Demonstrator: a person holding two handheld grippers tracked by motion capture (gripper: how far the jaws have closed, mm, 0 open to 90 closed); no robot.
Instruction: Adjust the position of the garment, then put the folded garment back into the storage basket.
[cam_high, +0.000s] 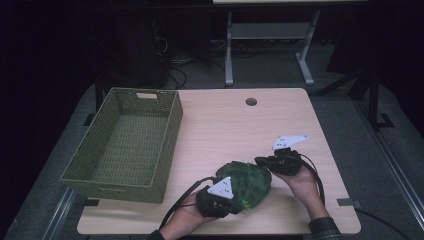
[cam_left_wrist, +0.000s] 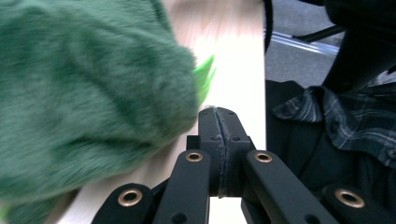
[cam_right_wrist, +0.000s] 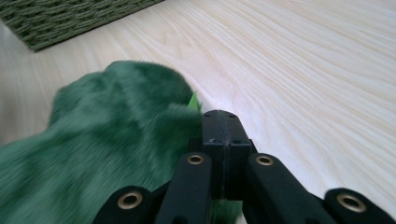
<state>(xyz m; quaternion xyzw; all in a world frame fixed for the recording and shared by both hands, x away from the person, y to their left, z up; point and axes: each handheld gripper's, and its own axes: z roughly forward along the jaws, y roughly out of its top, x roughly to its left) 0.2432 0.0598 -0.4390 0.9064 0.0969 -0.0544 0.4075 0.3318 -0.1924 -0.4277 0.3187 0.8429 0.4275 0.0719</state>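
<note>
Both jaws fully closed. Our left gripper (cam_left_wrist: 218, 114) sits just right of the green plush (cam_left_wrist: 88, 93), our right gripper (cam_right_wrist: 221, 116) likewise; possibly pinching fur edges, too blurred to tell. Plush on table (cam_high: 225, 125), between grippers; basket (cam_high: 90, 172) off left.

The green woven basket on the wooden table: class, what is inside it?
The green woven basket shows only its own woven floor; no object lies there. Its near wall hides the strip of floor just behind it. The green plush toy lies outside, on the wooden table.
</note>
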